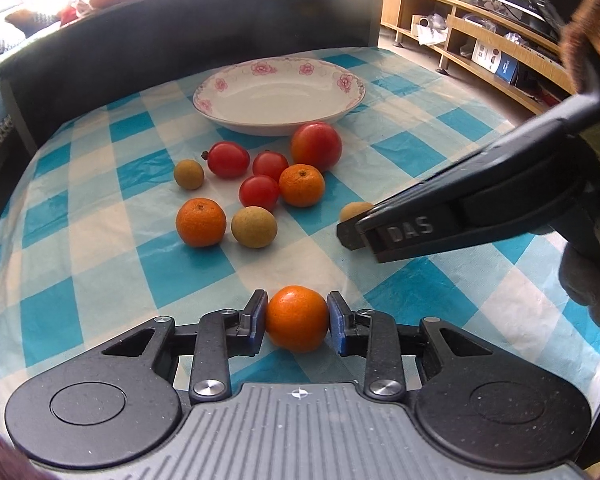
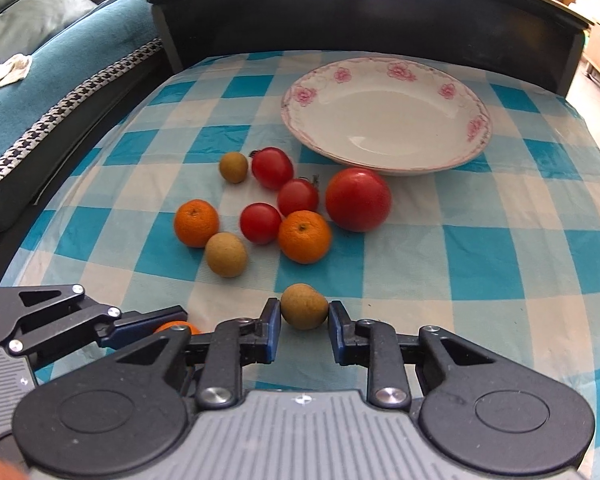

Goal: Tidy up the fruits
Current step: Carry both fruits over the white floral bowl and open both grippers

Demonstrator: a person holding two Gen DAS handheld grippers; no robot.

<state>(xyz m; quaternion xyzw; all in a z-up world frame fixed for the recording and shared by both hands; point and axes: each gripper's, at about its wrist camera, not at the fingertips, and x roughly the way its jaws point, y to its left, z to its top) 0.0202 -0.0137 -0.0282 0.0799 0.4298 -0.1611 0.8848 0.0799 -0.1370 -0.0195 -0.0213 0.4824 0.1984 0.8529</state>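
Both jaws clamped: left gripper (image 1: 297, 322) pads pressed on a mandarin (image 1: 296, 318), right gripper (image 2: 304, 326) pads closed on a brown longan (image 2: 303, 306). Both fruits look to be sitting on the checked tablecloth (image 2: 500, 264), not lifted yet afaict.

Step, my read: grasp done on both sides, lift + carry to the dish is next. Dish (image 2: 384, 76) sits at 12–1 o'clock from the right gripper in its wrist view, past the loose pile. Next move needs a straight-up lift first, then a path over or around the big tomato (image 2: 358, 199), which sits just in front of the dish rim. Release low inside the dish; round fruit will roll.

Containers: one white dish w/ pink flower rim, nothing in it.

Loose on the cloth, approx 11–12 o'clock from the right gripper: 2 more mandarins (image 2: 196, 223) (image 2: 304, 236), 3 small tomatoes (image 2: 272, 167) (image 2: 298, 197) (image 2: 260, 223), 2 longans (image 2: 233, 167) (image 2: 226, 254). Most are touching or nearly so, so later picks need care not to nudge neighbours.
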